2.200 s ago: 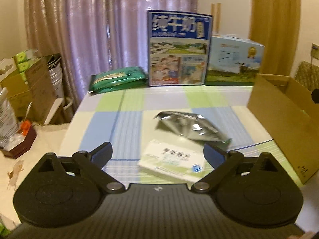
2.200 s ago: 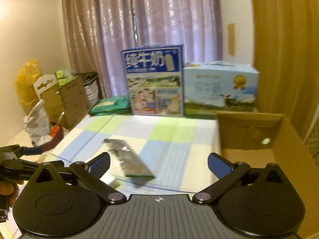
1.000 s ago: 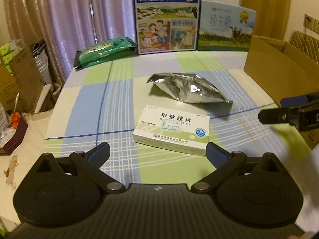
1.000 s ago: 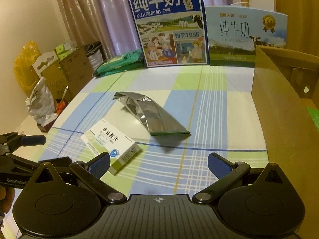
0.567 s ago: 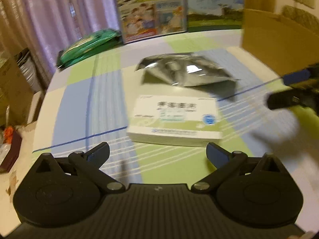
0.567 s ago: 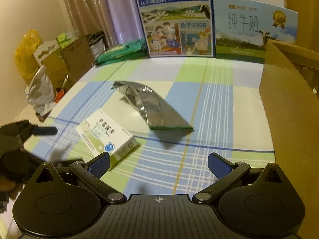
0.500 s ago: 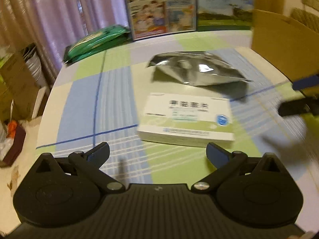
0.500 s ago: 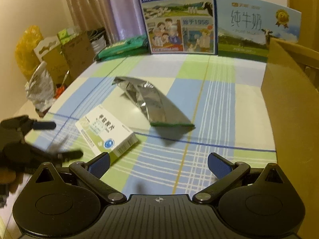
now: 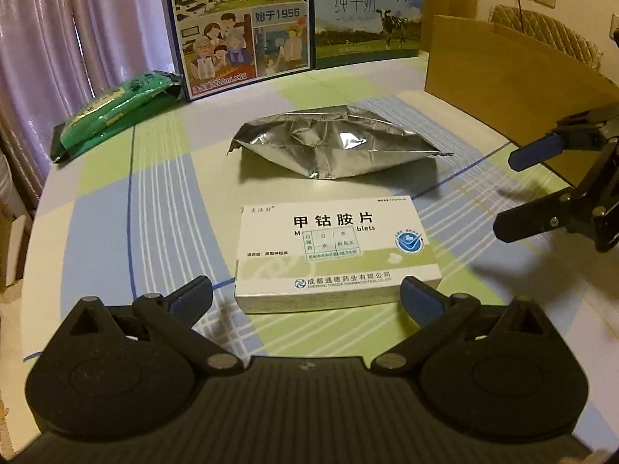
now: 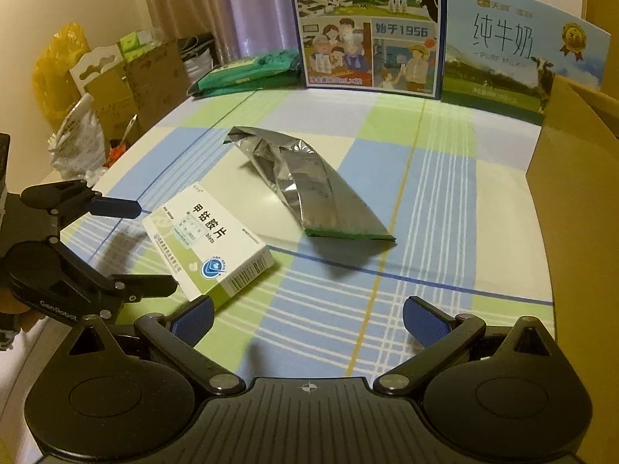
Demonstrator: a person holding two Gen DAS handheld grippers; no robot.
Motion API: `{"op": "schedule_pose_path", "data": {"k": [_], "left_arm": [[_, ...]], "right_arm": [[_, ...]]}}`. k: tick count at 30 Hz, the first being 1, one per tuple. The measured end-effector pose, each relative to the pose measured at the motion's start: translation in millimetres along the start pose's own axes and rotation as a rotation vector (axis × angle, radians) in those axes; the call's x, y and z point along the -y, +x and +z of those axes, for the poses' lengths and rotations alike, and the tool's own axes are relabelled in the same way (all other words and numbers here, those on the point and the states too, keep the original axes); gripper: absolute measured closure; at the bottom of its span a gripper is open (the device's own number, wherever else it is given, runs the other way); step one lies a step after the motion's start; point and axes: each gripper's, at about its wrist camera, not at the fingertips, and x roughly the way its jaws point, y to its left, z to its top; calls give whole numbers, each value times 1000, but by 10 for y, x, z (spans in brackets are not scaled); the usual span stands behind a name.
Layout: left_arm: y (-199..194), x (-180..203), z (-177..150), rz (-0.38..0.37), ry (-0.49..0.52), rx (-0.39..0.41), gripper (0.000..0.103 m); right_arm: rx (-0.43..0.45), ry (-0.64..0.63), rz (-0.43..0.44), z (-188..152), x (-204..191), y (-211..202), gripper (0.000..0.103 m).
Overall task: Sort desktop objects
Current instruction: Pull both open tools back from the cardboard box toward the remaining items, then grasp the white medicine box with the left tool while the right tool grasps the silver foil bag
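- Our left tool (image 9: 305, 294) has its jaws spread wide and empty, low over the near edge of the tabletop (image 9: 162, 193), one jaw on each side of the white medicine box (image 9: 332, 251) without touching it.
- Our right tool (image 10: 307, 319) is equally wide open and empty, over bare cloth nearer the right edge.
- We judge the box pickup is in hand: next, ease forward and close across its width.
- The foil pouch (image 9: 332, 147) lies mid-tabletop beyond the box; the open cardboard carton (image 10: 576, 178) at the right edge is the likely destination.
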Motion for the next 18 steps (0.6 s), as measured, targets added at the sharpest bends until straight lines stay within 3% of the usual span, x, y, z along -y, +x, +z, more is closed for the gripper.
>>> {"op": "schedule_pose_path", "data": {"k": [4, 8, 12, 18], "left_arm": [[-17, 27, -19, -36, -7, 2, 2], [-101, 180, 61, 6, 125, 11, 2], [-151, 333, 205, -25, 349, -26, 2], [74, 475, 424, -109, 746, -175, 2]], "right_arm": [[-9, -5, 3, 6, 6, 15, 2], [-11, -12, 15, 26, 31, -30, 2], [-16, -46, 9, 63, 26, -93, 2], [-56, -200, 20, 389, 18, -142, 2]]}}
